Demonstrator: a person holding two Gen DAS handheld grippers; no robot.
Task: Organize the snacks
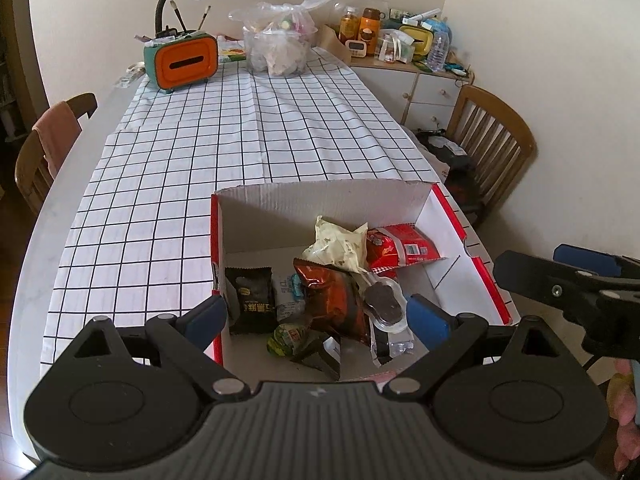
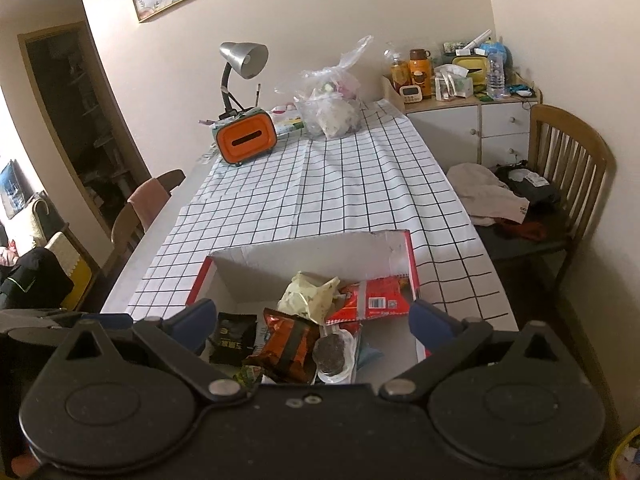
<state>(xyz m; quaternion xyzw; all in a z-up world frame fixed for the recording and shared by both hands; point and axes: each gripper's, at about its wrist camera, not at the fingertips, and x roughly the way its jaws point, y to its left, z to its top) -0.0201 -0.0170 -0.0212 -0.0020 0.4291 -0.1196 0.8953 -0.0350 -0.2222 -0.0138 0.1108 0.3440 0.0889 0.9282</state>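
Both claws are spread wide with nothing in them, hovering over the near end of the cardboard box (image 1: 256,216) where the snacks are piled. From the left claw (image 1: 316,318) the brown packet (image 1: 338,304) sits dead ahead at 12 o'clock, long axis running 11 to 5. The right claw (image 2: 310,322) is off at 3 o'clock, so I'd guess left is nearer.

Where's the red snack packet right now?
In the cardboard box, right rear corner in both views, the red snack packet lies beside the pale yellow packet.
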